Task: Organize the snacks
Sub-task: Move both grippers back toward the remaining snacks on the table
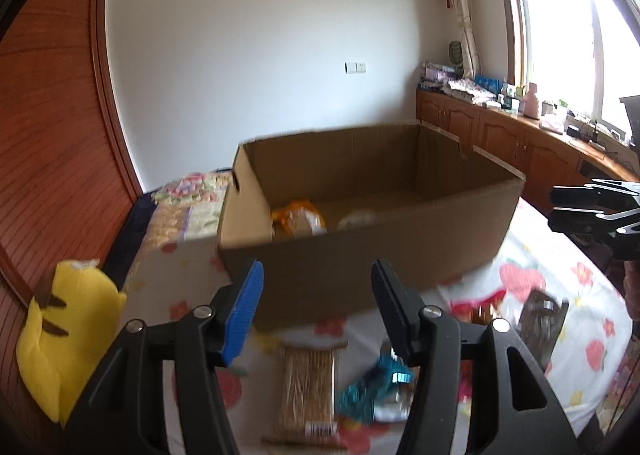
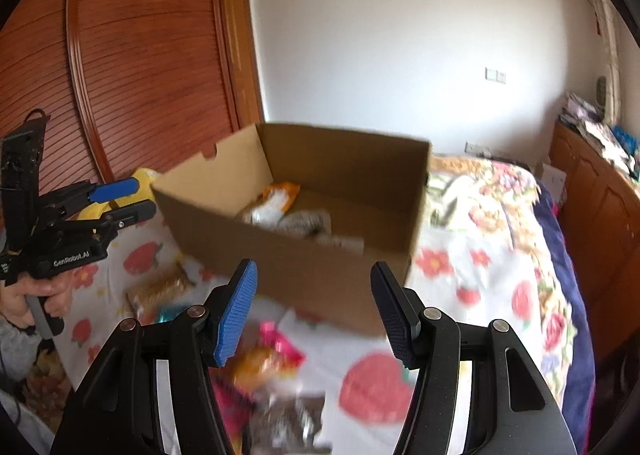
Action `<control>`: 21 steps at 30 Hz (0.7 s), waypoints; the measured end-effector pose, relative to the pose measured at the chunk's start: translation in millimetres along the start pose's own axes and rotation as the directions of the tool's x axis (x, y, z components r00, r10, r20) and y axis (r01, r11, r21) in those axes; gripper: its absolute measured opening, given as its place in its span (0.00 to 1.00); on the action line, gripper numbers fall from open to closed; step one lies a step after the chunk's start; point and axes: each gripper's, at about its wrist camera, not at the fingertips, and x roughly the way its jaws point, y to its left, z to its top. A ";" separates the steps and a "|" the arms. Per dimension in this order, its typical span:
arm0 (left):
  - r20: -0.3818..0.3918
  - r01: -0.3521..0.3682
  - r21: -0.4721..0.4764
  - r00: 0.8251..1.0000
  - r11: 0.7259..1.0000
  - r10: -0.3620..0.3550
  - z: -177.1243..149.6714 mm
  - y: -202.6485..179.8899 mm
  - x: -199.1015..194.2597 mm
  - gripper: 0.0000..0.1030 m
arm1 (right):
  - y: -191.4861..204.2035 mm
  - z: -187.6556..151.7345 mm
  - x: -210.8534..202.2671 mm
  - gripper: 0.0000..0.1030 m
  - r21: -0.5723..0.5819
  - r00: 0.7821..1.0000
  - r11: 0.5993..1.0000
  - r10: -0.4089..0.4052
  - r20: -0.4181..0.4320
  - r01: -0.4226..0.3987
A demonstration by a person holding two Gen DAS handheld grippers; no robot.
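Snacks in thin wrappers, such as the tan cracker pack (image 1: 308, 391) and teal packet (image 1: 370, 389) on the bed's floral sheet (image 1: 560, 295) before the cardboard box (image 1: 360, 255), look light, crinkly, slippery, best pinched mid-body by the left gripper (image 1: 318, 307) and right gripper (image 2: 314, 311), jaws half-wide, empty.

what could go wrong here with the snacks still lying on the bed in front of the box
1. The tan cracker pack and teal packet lie close together; the open left gripper might catch both.
2. The loose snacks lie on a soft bedspread, so a packet may sink or slide away as the fingers close.
3. Both views are blurred, so aim may suffer.
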 end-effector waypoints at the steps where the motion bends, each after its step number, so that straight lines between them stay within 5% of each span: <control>1: -0.006 -0.001 -0.001 1.000 1.000 0.001 -4.2 -1.5 -0.9 0.55 | 0.5 -9.6 -2.1 0.59 0.009 1.000 1.000 -0.008 -0.015 0.008; 21: -0.134 -0.007 -0.020 0.991 1.000 0.005 -60.2 4.2 16.0 0.56 | -0.9 -95.2 12.2 0.62 0.137 0.984 0.990 -0.017 -0.180 0.042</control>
